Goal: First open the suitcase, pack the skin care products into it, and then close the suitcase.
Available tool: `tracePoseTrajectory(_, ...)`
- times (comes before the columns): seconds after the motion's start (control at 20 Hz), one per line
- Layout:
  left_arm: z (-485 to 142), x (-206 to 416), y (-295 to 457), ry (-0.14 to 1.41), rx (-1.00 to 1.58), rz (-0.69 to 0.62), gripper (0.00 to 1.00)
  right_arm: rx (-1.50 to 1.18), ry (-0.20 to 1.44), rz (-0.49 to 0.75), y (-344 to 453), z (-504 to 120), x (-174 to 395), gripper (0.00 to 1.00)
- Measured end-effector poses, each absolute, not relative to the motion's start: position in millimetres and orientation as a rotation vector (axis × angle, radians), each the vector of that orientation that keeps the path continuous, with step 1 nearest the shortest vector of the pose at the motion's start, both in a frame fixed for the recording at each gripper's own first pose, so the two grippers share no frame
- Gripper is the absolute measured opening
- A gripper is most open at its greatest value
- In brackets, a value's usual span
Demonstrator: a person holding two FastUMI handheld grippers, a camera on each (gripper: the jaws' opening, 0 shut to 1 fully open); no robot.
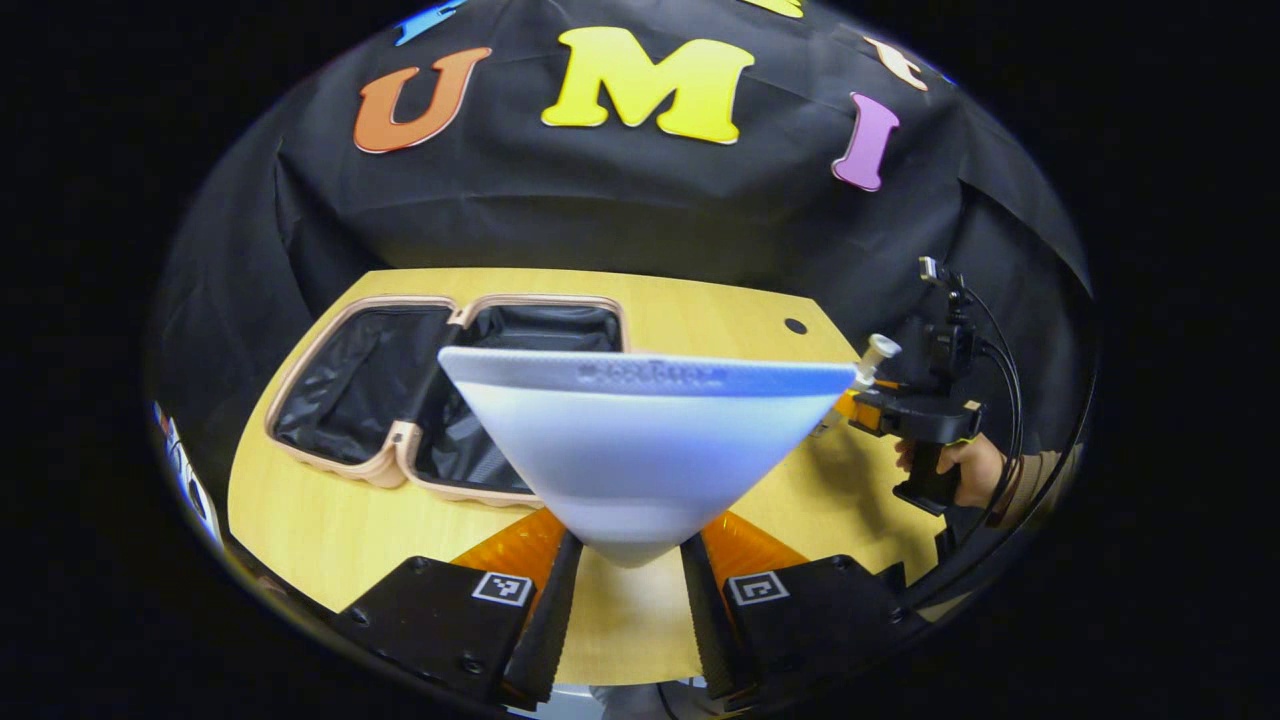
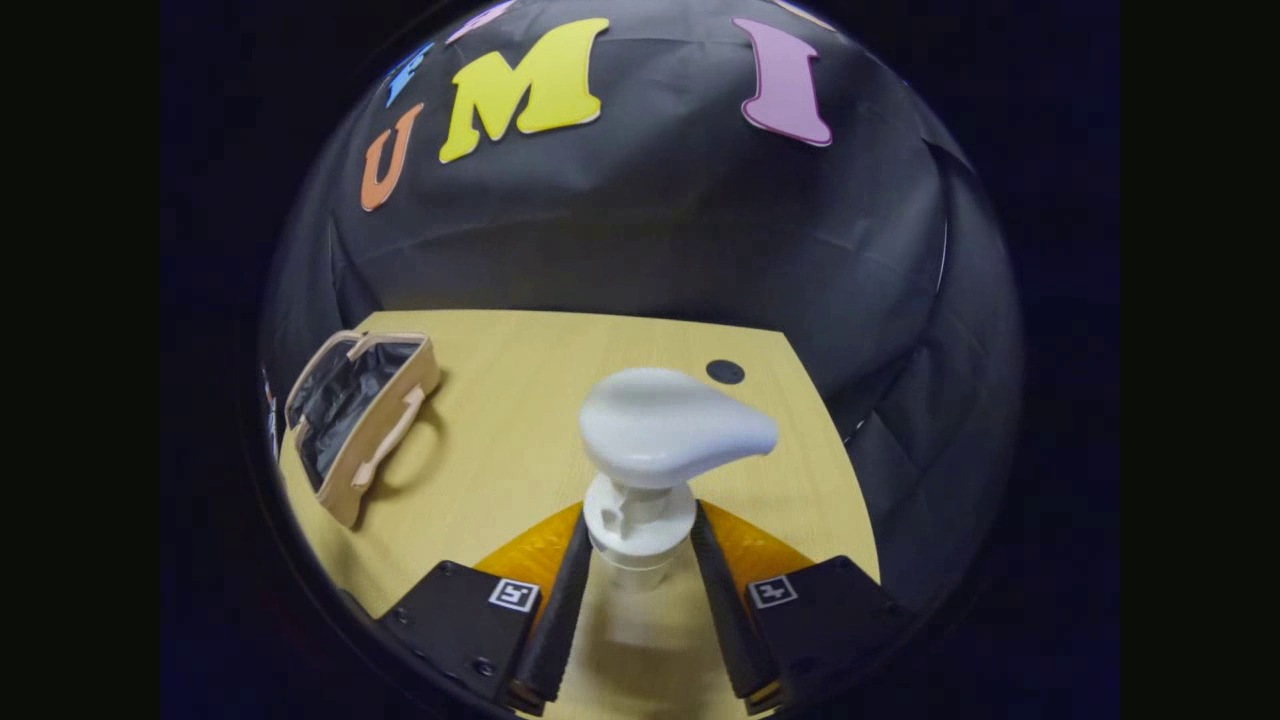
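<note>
The tube (image 1: 640, 450) hid the suitcase's (image 1: 350, 385) near right corner and blocked part of its lining. Print along the tube's flat end was too blurred to make out. The pump's (image 2: 665, 430) bottle lay hidden below, between the fingers (image 2: 560, 610). The suitcase (image 2: 355, 425) ran off at the left edge.

A pale wooden table (image 1: 300, 510) with a dark round hole (image 1: 795, 326) at 2 o'clock stands before draped black cloth (image 1: 640, 215).

One suitcase (image 1: 445, 400), open; one tube (image 1: 640, 440); one pump bottle (image 2: 655, 460); one table (image 1: 300, 520).
</note>
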State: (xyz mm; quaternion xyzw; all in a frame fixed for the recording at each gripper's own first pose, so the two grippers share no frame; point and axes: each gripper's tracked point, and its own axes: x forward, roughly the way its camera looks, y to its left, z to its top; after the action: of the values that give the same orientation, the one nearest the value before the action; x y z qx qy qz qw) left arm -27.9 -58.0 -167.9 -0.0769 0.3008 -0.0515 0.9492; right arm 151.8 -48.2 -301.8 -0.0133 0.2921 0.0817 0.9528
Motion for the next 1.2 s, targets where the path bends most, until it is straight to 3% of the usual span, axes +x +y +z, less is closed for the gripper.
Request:
tracePoseTrajectory(0.05, -165, -25, -48, 0.604, -0.157, -0.094, 0.57, -0.027, 0.585, 0.156, -45, -303, 155, 0.53)
tracePoseTrajectory(0.35, -156, 1, 6, 0.564, -0.159, -0.073, 0.57, 0.009, 0.654, 0.125, -36, -304, 117, 0.46)
tracePoseTrajectory(0.6, -177, 51, 29, 0.581, -0.143, -0.119, 0.57, 0.044, 0.706, 0.093, -35, -299, 66, 0.48)
tracePoseTrajectory(1.1, -285, 108, 43, 0.932, -0.089, -0.094, 0.57, 0.05, 0.651, 0.078, -19, -225, 8, 0.46)
tracePoseTrajectory(1.2, -286, 120, 43, 0.937, -0.059, -0.097, 0.56, 0.046, 0.644, 0.091, -10, -217, 4, 0.48)
